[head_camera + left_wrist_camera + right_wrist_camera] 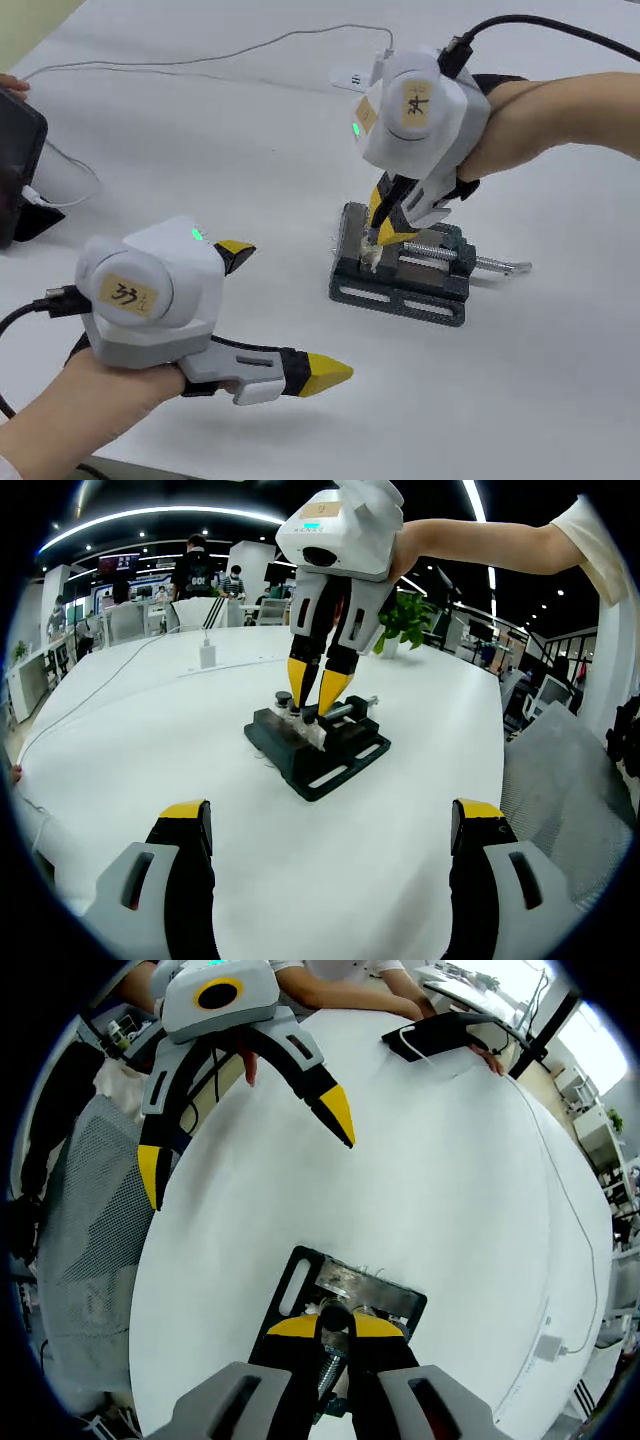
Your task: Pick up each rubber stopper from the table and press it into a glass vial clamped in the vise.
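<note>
Pinching a dark rubber stopper between nearly closed jaws, right gripper stands over the vise, stopper at a clamped glass vial | left gripper spread wide, holding nothing, well apart from vise | bare white table all around vise; cable near far edge

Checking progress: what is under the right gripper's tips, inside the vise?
A dark rubber stopper pinched by the right gripper, above clear glass vials in the vise. What lies directly beneath it is hidden.
</note>
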Demonstrator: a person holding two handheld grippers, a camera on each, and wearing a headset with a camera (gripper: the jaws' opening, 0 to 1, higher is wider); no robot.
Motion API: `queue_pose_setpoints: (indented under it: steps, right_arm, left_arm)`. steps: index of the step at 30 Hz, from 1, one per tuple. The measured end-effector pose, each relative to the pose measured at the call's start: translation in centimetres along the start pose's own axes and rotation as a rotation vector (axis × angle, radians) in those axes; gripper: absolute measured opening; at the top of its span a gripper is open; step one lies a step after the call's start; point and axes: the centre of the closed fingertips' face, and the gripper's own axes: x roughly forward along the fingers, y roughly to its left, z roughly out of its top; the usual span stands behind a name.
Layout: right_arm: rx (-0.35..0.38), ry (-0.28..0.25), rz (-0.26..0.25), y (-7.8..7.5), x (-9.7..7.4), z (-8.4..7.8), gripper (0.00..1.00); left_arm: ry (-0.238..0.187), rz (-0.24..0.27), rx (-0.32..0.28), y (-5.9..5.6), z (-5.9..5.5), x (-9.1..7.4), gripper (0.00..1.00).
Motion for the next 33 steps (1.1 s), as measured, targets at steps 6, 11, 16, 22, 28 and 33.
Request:
queue_pose_setpoints:
  steps: [6, 11, 16, 22, 28, 33]
  right_arm:
    - [0.090, 0.008, 0.001, 0.1, -0.1, 0.3, 0.04]
    - [0.096, 0.008, 0.000, 0.4, -0.2, 0.5, 0.04]
    - [0.078, -0.011, -0.005, 0.5, -0.3, 0.5, 0.05]
    - [0.020, -0.009, 0.001, 0.6, -0.3, 0.5, 0.06]
    - [-0.012, -0.012, 0.001, 0.8, -0.5, 0.6, 0.07]
    - [0.006, -0.035, -0.017, 0.6, -1.2, 1.0, 0.11]
  left_arm:
    - [-0.001, -0.002, -0.003, -0.1, -0.1, 0.1, 0.99]
    - [0.001, -0.003, -0.003, -0.2, -0.1, 0.1, 0.99]
    - [0.002, -0.002, -0.002, -0.1, -0.1, 0.1, 0.99]
    - [-0.002, 0.002, 0.003, 0.1, 0.3, 0.0, 0.99]
    - [-0.003, 0.003, 0.008, 0.3, 0.6, -0.1, 0.99]
    - [-0.002, 0.001, 0.011, 0.4, 0.6, -0.1, 0.99]
